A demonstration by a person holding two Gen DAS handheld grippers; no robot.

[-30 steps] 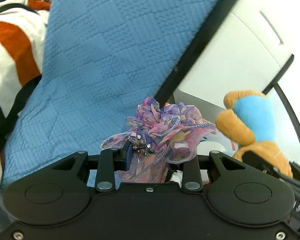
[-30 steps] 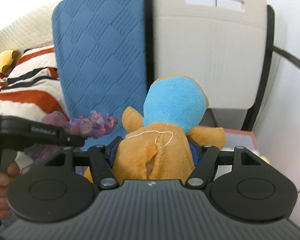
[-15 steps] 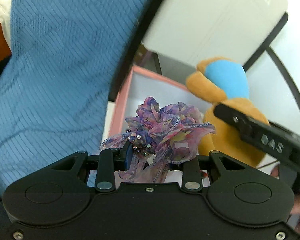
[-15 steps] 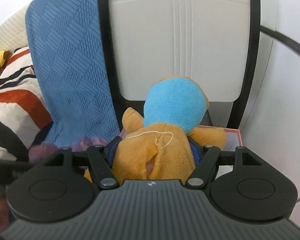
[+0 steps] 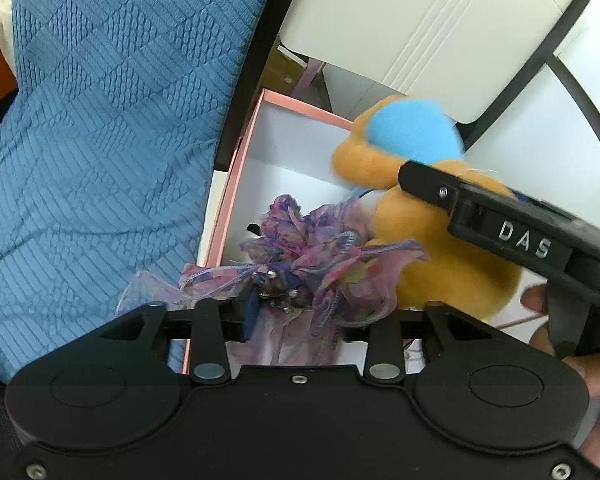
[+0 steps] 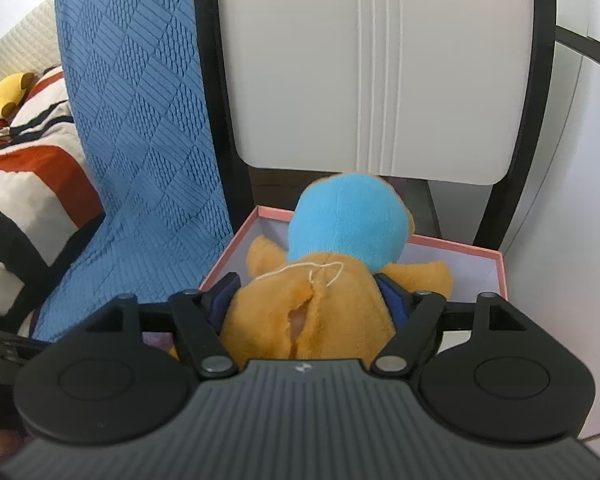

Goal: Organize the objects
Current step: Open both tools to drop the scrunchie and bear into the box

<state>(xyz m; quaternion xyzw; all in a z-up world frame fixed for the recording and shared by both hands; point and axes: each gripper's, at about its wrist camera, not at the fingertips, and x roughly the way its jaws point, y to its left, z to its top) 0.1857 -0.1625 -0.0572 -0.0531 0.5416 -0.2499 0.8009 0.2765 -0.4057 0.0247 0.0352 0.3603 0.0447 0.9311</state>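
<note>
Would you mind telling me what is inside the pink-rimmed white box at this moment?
The pink-rimmed white box shows bare white walls; a small black item sits inside. The purple ruffled fabric scrunchie and orange plush toy with blue head hide the floor.

- The letters "DAS" can be read in the left wrist view. They are raised, silver-grey letters on the black side of the right hand-held gripper (image 5: 384, 184), on the bar that runs back toward the person's hand. More letters may follow after the "S", but the bar goes out of sight there, so that cannot be told.
- In the right wrist view there is a tiny light mark on the grey ribbed body of the right hand-held gripper, near its front edge. It is too small to read.
- No other words or numbers can be read.
</note>
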